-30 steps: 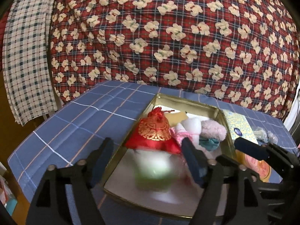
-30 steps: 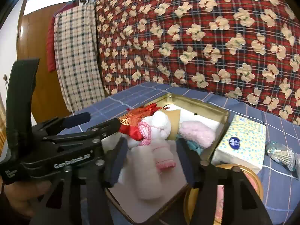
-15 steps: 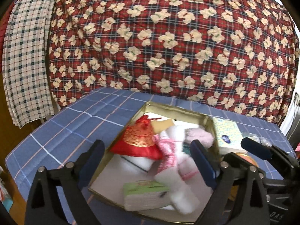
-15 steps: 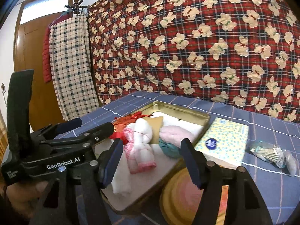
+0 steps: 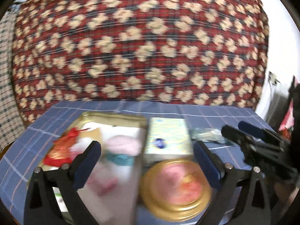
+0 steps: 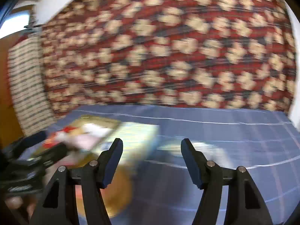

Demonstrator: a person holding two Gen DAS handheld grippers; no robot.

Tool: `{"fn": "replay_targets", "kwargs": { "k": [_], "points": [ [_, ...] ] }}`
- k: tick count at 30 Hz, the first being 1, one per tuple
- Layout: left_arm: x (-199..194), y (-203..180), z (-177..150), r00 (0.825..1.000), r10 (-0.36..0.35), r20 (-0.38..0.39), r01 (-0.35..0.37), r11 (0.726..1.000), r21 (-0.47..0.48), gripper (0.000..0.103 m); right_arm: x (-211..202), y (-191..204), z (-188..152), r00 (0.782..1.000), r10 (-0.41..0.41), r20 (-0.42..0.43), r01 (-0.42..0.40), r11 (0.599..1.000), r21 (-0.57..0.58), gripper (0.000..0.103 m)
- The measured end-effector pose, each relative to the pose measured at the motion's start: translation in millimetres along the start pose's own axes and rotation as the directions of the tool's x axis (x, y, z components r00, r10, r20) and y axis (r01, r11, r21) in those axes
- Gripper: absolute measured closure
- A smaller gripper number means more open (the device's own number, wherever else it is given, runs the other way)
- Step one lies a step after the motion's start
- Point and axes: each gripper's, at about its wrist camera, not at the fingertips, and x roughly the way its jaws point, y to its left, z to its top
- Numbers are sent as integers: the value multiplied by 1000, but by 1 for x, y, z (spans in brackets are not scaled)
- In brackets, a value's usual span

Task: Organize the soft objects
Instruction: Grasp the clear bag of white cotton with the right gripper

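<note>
**Inspector:** Nearest in the left wrist view, the left claw (image 5: pixel 147 157) is standing wide apart, its jaws having just been opening, nothing pressed between them. Under it a gold tray (image 5: pixel 112 114) is sitting on the blue checked worktop (image 5: pixel 215 112), holding the soft objects: a red pouch (image 5: pixel 60 150), a pink plush (image 5: pixel 123 146), a teal piece (image 5: pixel 120 158) and white cloth (image 5: pixel 105 193).

**Clerk:** And beside the tray?

**Inspector:** A round gold lid (image 5: pixel 175 187) is lying just to its right; behind that, a tissue pack (image 5: pixel 167 137), then a clear bag (image 5: pixel 206 134).

**Clerk:** The right claw?

**Inspector:** The right claw (image 6: pixel 151 156) is hanging open and empty over bare cloth, with the pack (image 6: pixel 135 136) blurred just beyond its left finger. The left claw's black body is showing at that view's left edge.

**Clerk:** Farthest?

**Inspector:** A red flowered quilt (image 5: pixel 140 46) is covering the backdrop.
</note>
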Motion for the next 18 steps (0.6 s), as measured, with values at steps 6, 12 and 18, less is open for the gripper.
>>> {"fn": "replay_targets", "kwargs": {
  "k": [6,12,18],
  "points": [
    [23,-51,10,995,-84,-53,86,995,45,2,29,-71,3,981,-171,-92,179,979,92,37],
    [47,-90,13,991,-84,-100,93,991,94,1,67,-106,-5,962,-163,-219,199,968,155,37],
    [63,-116,18,989,-75,-125,90,989,121,1,90,-112,-12,944,-141,-300,188,973,136,42]
  ]
}}
